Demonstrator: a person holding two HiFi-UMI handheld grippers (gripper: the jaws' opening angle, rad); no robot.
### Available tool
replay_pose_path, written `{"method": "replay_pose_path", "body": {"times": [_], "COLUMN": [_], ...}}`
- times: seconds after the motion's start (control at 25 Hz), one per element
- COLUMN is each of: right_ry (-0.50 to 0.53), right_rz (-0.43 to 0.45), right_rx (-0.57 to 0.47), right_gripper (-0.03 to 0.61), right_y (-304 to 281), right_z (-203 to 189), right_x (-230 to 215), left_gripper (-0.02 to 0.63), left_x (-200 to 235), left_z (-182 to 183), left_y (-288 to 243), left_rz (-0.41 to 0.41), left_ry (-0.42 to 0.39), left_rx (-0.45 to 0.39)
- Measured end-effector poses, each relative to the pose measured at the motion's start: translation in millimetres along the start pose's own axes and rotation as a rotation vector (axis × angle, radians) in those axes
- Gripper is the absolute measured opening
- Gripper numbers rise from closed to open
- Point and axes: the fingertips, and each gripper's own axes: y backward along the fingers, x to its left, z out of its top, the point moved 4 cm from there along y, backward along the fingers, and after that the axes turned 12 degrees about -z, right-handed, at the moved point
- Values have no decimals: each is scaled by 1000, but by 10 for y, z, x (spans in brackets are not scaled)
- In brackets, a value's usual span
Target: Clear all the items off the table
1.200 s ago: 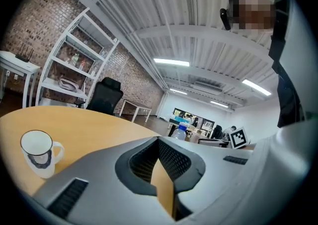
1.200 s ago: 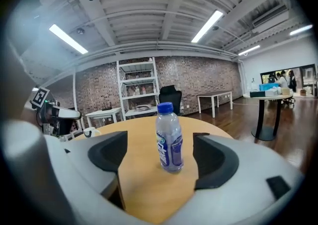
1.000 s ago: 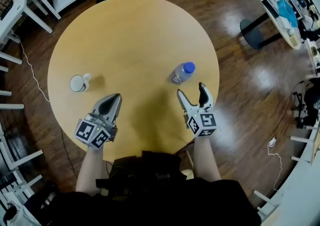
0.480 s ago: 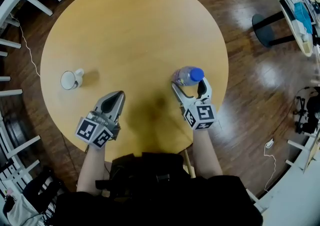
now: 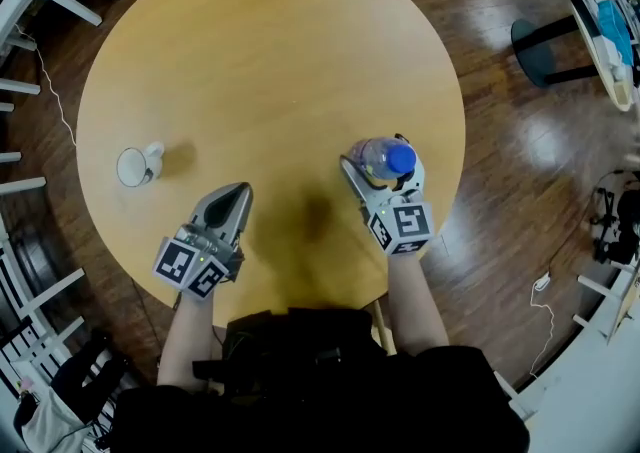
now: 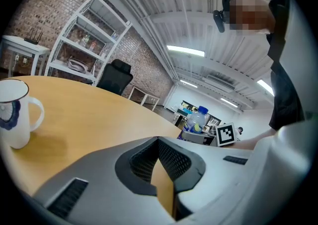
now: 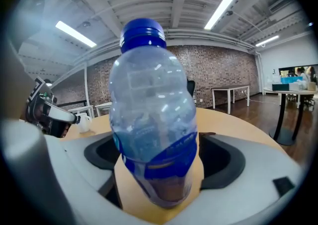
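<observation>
While the right tongs [image 5: 377, 155] stand spread as wide as they go, having just been opening, the clear plastic water bottle with a blue cap and blue label [image 7: 151, 114] stands upright between them. It is on the near right part of the round pale wooden desk [image 5: 270, 51]. Gaps show on both sides of the bottle, so the pads do not press on it yet. The left tongs [image 5: 238, 193] are closed on nothing, low over the near left of the desk. The white ceramic mug [image 5: 135, 165] sits further left, well apart from both tongs.

The likeliest trouble is the closing itself. If one side meets the bottle before the other, it could push the bottle over, and it stands near enough to the desk's edge to roll off onto the floor. The thin, rounded wall may also buckle under a hard squeeze or slide out of a soft one. The pads sit low on the label, so the tall top could swing when lifted. The mug still waits to be cleared.
</observation>
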Motion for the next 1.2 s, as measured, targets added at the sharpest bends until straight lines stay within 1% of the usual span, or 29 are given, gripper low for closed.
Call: {"method": "replay_pose_path", "body": {"times": [0.04,0.08,0.2,0.32,0.48,0.6,0.76,0.88,1.04,1.2], "right_ry": [5,10,15,17,12,15,6,-7,-23,-66], "right_rz": [-5,-13,-31,-33,-55,-75,-121,-170,-267,-363], "right_rx": [-6,-7,7,-2,-49,-94,-168,-198,-250,-285], "right_gripper": [458,390,384,383,383,383,382,382,382,380], "right_y": [1,6,57,174,336,527,942,1373,1885,2304], "right_z": [16,25,22,46,186,344,579,663,701,637], "right_x": [8,10,6,37,119,292,652,824,977,1095], "left_gripper": [0,0,0,0,0,0,0,0,0,0], "left_x": [-2,-9,-58,-121,-159,-211,-316,-447,-662,-808], "left_z": [-6,-9,8,50,173,312,513,641,832,878], "left_y": [2,2,13,65,189,351,688,906,1100,1137], "left_rz": [-4,-9,-22,-35,-58,-87,-149,-189,-295,-400], "left_ry": [0,1,-1,-13,-51,-83,-131,-157,-207,-231], "left_rx": [2,4,1,-9,-45,-65,-72,-78,-64,-44]}}
